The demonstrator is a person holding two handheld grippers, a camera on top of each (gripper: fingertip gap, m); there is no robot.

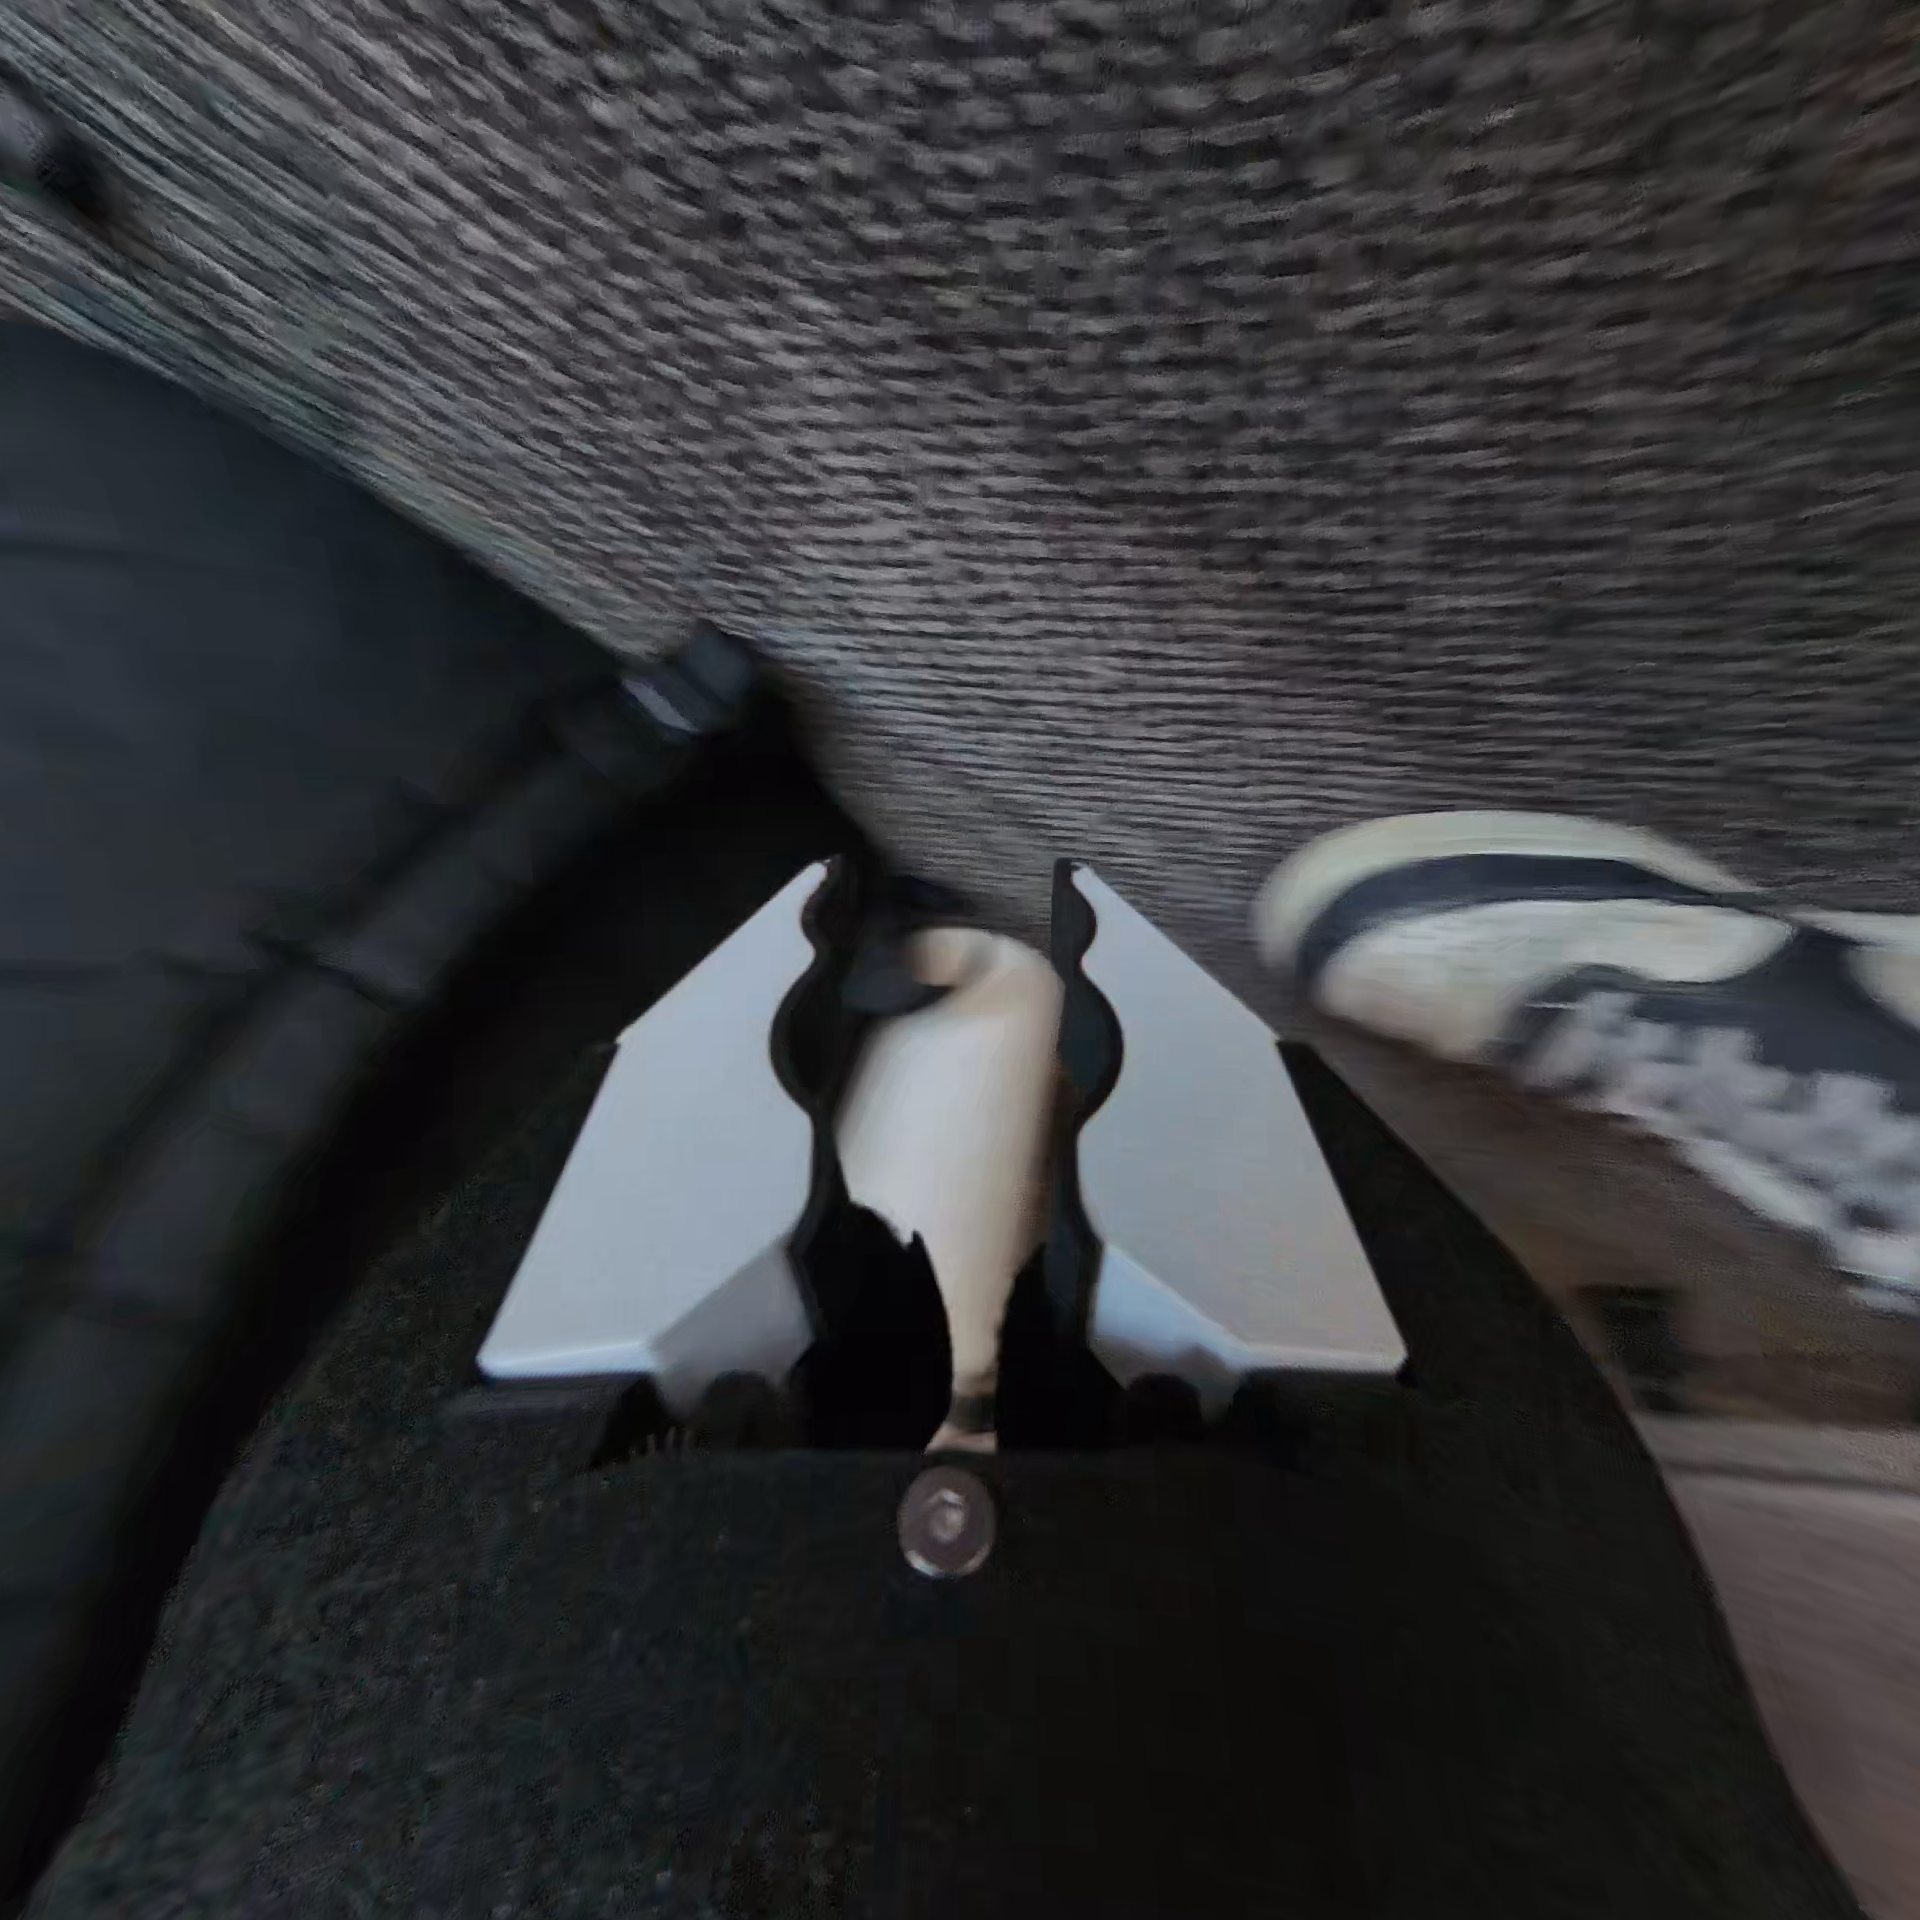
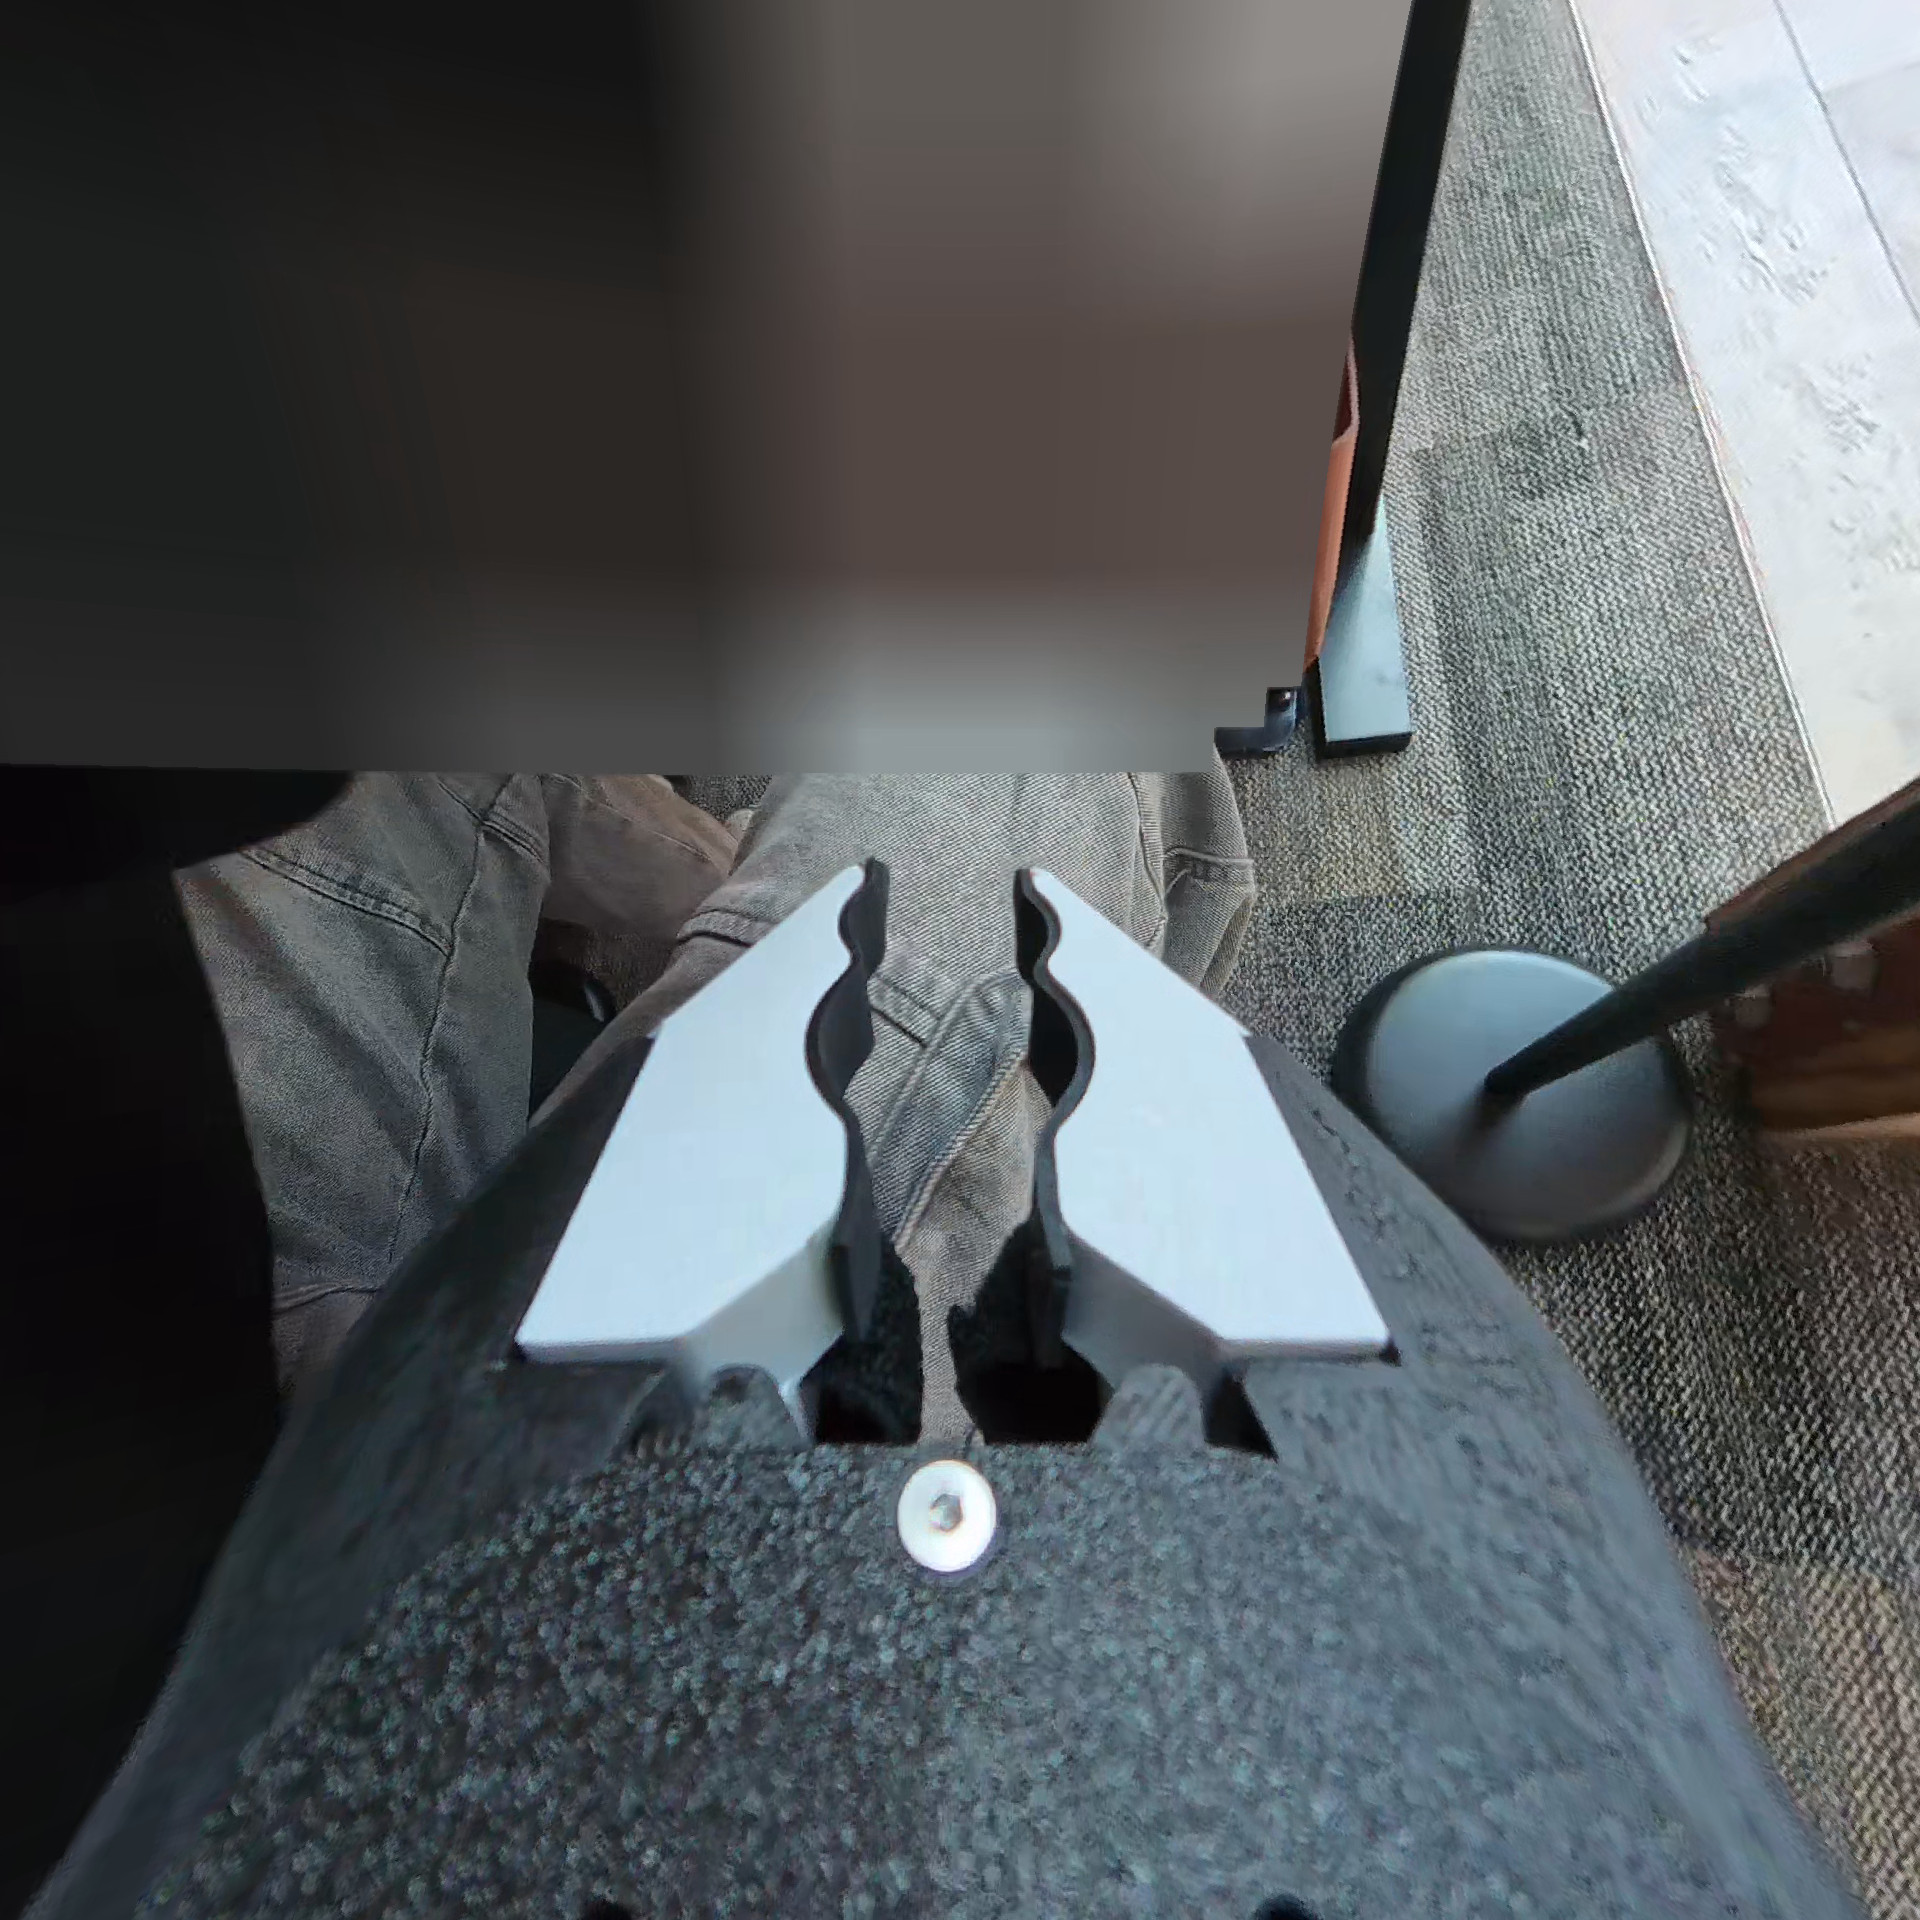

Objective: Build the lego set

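No lego pieces show in either view. The left wrist view is motion-blurred and looks down at the floor. My left gripper [image 1: 951,883] has its jaws a little apart. A cream shape with a dark patch [image 1: 956,1101] shows through the gap and seems to lie below the fingers, like a shoe toe. My right gripper [image 2: 948,883] is open and empty, with its jaws a little apart, and hangs over a person's lap in grey jeans [image 2: 935,1060].
Grey carpet [image 1: 1143,416] fills the left wrist view, with a cream and black shoe [image 1: 1558,966] at the right and a dark curved object [image 1: 208,831] at the left. The right wrist view shows carpet [image 2: 1558,623], a black table leg [image 2: 1371,582], a round stand base [image 2: 1507,1101] and pale flooring [image 2: 1787,260]. One gripper's finger ends stand about 85 centimeters off the other's. The dark curved object [image 1: 208,831] sits 15 centimeters or so from the ends of my left fingers.
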